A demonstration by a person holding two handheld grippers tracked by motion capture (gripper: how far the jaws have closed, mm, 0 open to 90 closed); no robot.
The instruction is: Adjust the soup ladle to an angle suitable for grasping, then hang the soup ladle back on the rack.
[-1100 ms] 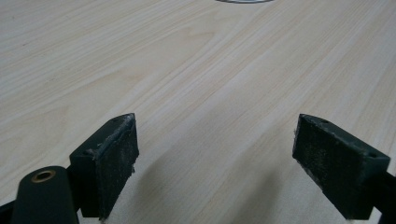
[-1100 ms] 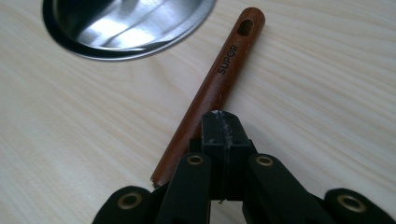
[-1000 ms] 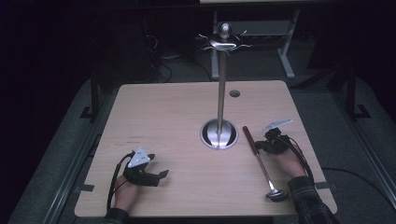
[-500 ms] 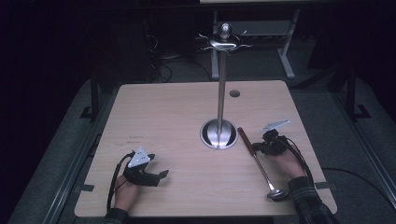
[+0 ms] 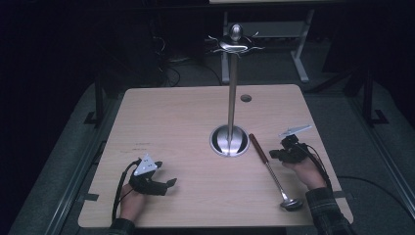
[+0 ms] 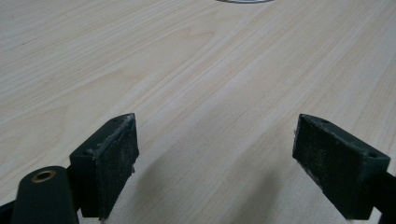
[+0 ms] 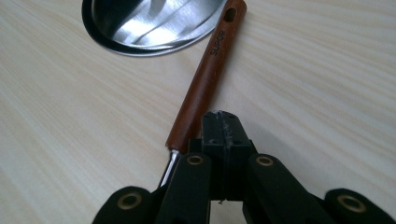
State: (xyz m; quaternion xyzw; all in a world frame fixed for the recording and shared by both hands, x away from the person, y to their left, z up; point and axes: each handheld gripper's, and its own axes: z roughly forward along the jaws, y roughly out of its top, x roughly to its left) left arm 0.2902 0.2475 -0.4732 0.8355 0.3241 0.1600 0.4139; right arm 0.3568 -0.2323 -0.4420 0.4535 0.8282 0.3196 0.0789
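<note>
The ladle (image 5: 270, 169) lies flat on the desk (image 5: 186, 127), long axis running from its wooden handle end beside the stand base (image 5: 229, 140) down to the bowl near the desk's front edge. The right claw (image 5: 274, 154), pinched shut and empty, sits just right of the handle. The left claw (image 5: 169, 183) gapes open, empty, well apart.

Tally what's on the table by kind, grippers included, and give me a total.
Ladles, wooden handle and metal bowl: 1, the ladle
Metal stands, round base with a tall pole: 1, the stand
Hand-held grippers: 2, the left gripper with its fingers apart, the right gripper with its fingers together beside the ladle's handle
Total: 4
</note>
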